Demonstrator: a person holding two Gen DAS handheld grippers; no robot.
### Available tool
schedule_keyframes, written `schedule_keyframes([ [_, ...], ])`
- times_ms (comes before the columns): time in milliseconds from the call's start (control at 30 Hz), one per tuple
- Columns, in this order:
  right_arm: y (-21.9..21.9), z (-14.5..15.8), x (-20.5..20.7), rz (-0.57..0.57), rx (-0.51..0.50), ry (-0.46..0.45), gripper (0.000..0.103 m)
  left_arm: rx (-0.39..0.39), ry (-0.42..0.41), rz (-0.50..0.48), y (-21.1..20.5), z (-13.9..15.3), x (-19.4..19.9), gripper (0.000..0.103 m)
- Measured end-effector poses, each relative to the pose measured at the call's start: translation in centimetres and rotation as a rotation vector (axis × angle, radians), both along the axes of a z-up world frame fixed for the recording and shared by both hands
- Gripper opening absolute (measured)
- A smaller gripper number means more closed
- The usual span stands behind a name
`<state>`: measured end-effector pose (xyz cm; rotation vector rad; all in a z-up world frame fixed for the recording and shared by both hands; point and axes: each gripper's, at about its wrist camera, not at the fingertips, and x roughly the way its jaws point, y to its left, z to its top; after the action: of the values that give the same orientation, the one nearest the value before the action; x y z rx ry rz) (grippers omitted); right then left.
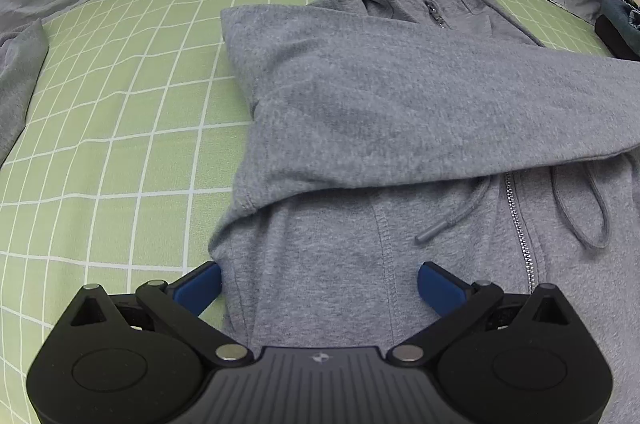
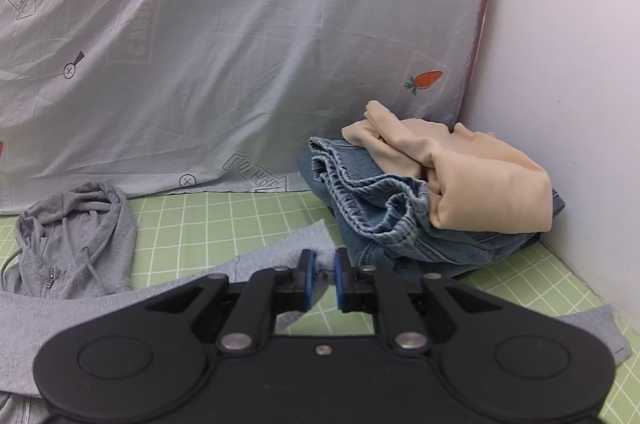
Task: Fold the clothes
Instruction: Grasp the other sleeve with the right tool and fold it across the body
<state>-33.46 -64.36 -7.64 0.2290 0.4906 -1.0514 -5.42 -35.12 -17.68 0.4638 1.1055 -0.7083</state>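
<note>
A grey zip-front hooded sweatshirt of soft marl knit [image 1: 360,264] lies face up on the bed's green sheet with a white grid [image 1: 120,143], its hood [image 2: 76,220] bunched toward the pale printed quilt [image 2: 240,43] at the far side. One long grey sleeve [image 1: 400,103] is laid across the chest, running out toward the right. The left claw [image 1: 320,284] is released, its blue pads set wide on either side of the lower body panel near the side edge, gripping nothing. The right claw [image 2: 322,278] is clenched on grey cloth that looks like the end of that crossed sleeve [image 2: 288,244], just short of the stack of blue denim jeans [image 2: 380,224] and a beige folded garment [image 2: 480,183] in the corner. By my reading, a sleeve fold is in hand. Next, the right claw needs to set the cuff flat within the body outline and let go, without dragging the torso or nudging the stack.
</note>
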Motion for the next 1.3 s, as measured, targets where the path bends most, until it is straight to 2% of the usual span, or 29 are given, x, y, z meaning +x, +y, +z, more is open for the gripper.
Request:
schedule_keyframes([
  [267, -1.2, -0.2, -2.1, -0.079, -0.01, 0.009, 0.011, 0.003, 0.002, 0.004, -0.2, 0.0, 0.1, 0.103],
  [400, -1.6, -1.0, -2.9, -0.132, 0.017, 0.012, 0.011, 0.002, 0.002, 0.004, 0.0, 0.0, 0.1, 0.103],
  [500, -2.1, -2.8, -3.3, -0.162, 0.084, 0.028, 0.011, 0.001, 0.002, 0.004, 0.0, 0.0, 0.2, 0.103],
  [700, -2.8, -7.2, -4.2, -0.195, 0.284, 0.057, 0.015, 0.0, 0.001, 0.004, 0.0, 0.0, 0.1, 0.103],
  [733, -2.8, -7.6, -4.5, -0.204, 0.305, 0.047, 0.019, 0.0, 0.001, 0.004, 0.1, 0.0, 0.0, 0.103],
  [833, -2.8, -8.5, -5.4, -0.235, 0.359, -0.005, 0.045, 0.0, 0.002, 0.003, 0.1, -0.1, 0.0, 0.103],
  [900, -2.8, -8.8, -5.7, -0.242, 0.376, -0.04, 0.048, 0.0, 0.002, 0.004, 0.1, 0.0, 0.0, 0.103],
  [967, -3.1, -9.1, -5.9, -0.243, 0.399, -0.07, 0.063, 0.001, 0.003, 0.003, 0.1, 0.0, 0.0, 0.103],
  [1033, -3.4, -9.5, -6.0, -0.244, 0.41, -0.099, 0.07, 0.002, 0.004, 0.002, 0.0, 0.0, 0.0, 0.103],
  [1067, -3.5, -9.6, -5.9, -0.244, 0.411, -0.106, 0.07, 0.003, 0.005, 0.002, 0.0, 0.0, 0.0, 0.103],
  [1133, -3.4, -9.6, -5.4, -0.23, 0.403, -0.109, 0.07, 0.003, 0.005, 0.002, 0.0, 0.0, 0.1, 0.103],
  [1200, -2.7, -8.9, -4.4, -0.188, 0.379, -0.109, 0.06, 0.004, 0.006, 0.002, 0.0, 0.0, 0.1, 0.103],
  [1267, -2.0, -8.3, -3.4, -0.147, 0.356, -0.109, 0.028, 0.003, 0.005, 0.003, 0.0, 0.0, 0.0, 0.103],
  [1300, -1.7, -8.0, -2.9, -0.126, 0.344, -0.108, 0.019, 0.003, 0.005, 0.003, 0.1, 0.0, 0.0, 0.103],
])
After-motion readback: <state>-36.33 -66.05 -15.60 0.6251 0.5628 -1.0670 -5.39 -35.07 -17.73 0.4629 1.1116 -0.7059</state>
